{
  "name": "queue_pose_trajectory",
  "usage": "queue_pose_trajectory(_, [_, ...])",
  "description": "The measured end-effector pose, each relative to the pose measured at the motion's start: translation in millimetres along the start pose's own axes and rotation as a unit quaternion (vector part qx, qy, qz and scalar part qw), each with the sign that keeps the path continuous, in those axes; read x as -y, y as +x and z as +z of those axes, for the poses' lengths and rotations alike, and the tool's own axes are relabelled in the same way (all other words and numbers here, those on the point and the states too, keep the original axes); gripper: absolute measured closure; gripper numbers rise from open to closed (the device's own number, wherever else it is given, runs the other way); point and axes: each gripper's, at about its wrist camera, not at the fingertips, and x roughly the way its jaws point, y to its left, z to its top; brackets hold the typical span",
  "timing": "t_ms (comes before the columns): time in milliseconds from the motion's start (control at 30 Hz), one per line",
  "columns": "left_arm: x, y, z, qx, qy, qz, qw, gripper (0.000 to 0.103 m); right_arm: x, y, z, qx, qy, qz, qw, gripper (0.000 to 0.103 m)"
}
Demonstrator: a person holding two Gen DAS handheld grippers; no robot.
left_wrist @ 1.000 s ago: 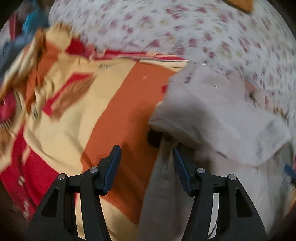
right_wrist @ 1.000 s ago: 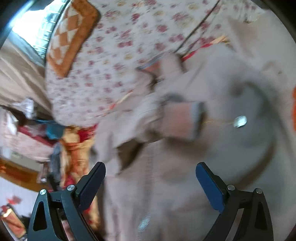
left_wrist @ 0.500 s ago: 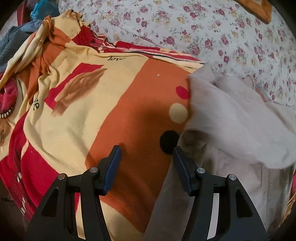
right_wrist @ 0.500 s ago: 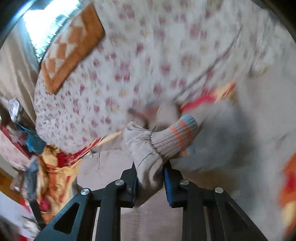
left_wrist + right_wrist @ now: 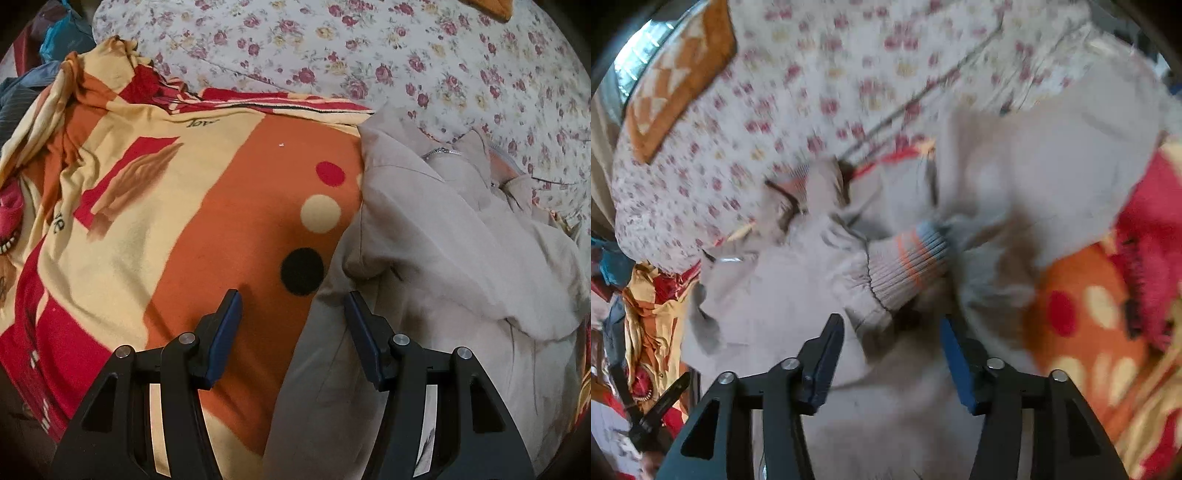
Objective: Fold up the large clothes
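A large beige jacket (image 5: 436, 258) lies on an orange, red and cream blanket (image 5: 207, 206) on the bed. My left gripper (image 5: 291, 306) is open and empty, hovering over the jacket's left edge and the blanket. In the right wrist view the jacket (image 5: 1034, 177) is blurred. Its sleeve ends in a ribbed cuff with orange and blue stripes (image 5: 905, 266). My right gripper (image 5: 892, 332) is open, and the sleeve end lies just in front of and between its fingers, loose.
A floral bedsheet (image 5: 369, 55) covers the bed beyond the jacket. An orange-and-white patterned cushion (image 5: 676, 77) lies at the far end. A heap of clothes (image 5: 33, 74) sits at the left edge. The blanket also shows in the right wrist view (image 5: 1089, 314).
My right gripper was shut on the sleeve cuff half a second ago; it has opened and the sleeve has dropped onto the jacket. My left gripper stays open, the view steadying.
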Motion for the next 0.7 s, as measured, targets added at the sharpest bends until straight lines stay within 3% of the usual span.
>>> queue_pose_trajectory(167, [2.6, 19.1, 17.5, 0.010, -0.023, 0.011, 0.9996, 0.043, -47.8, -26.7, -4.3, 0.027, -0.083, 0.058, 0.994, 0.044])
queue_pose_trajectory(267, [-11.5, 17.8, 23.6, 0.023, -0.054, 0.007, 0.9983, 0.043, -109.6, -4.9, 2.5, 0.037, -0.179, 0.105, 0.977, 0.044])
queue_pose_trajectory(367, [-33.4, 19.7, 26.5, 0.026, -0.091, 0.043, 0.9946, 0.044, -155.5, 36.7, 5.6, 0.031, -0.227, 0.110, 0.967, 0.044])
queue_pose_trajectory(533, [-44.8, 13.2, 28.5, 0.031, -0.116, -0.011, 0.9927, 0.044, -169.3, 86.5, 12.0, -0.001, -0.200, 0.103, 0.974, 0.044])
queue_pose_trajectory(633, [-31.3, 6.6, 29.5, 0.038, -0.100, -0.092, 0.9899, 0.043, -177.6, 91.1, 16.4, 0.011, -0.202, 0.108, 0.973, 0.043])
queue_pose_trajectory(700, [-21.4, 6.9, 29.8, 0.037, -0.086, -0.116, 0.9888, 0.043, -180.9, 89.5, 17.8, 0.021, -0.212, 0.110, 0.971, 0.029])
